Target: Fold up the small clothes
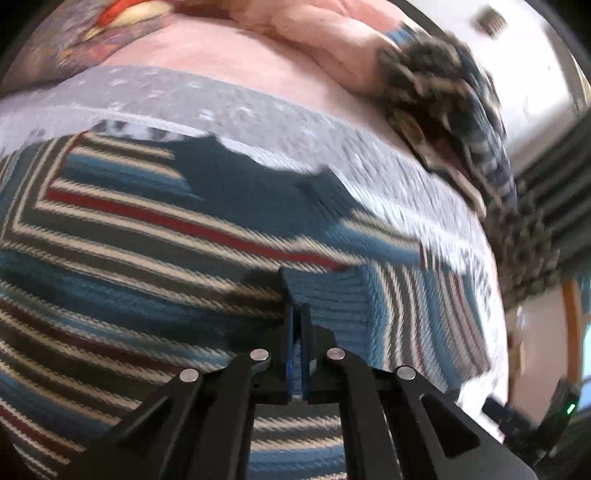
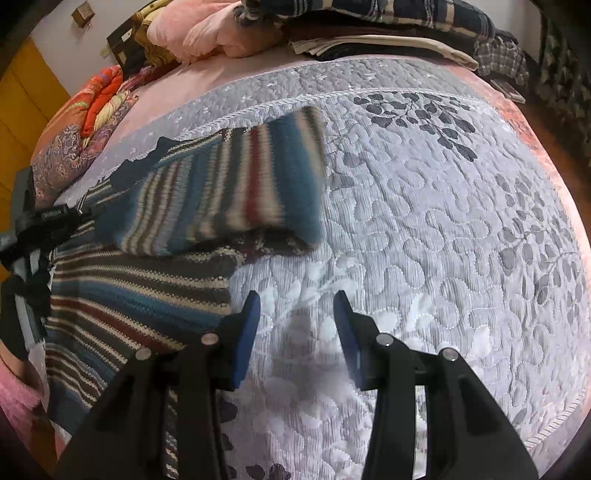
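Right gripper (image 2: 297, 314): jaws spread apart, nothing between them, hanging over bare quilt.
Sweater (image 2: 155, 280): striped blue, cream, dark and red, spread on the left, just beside the left finger.
Sleeve (image 2: 236, 188): folded across the sweater's top.
Quilt (image 2: 443, 236): grey, leaf-patterned.
Pile of clothes (image 2: 388, 33): along the far edge.
Pink bedding (image 2: 207, 33): far left.
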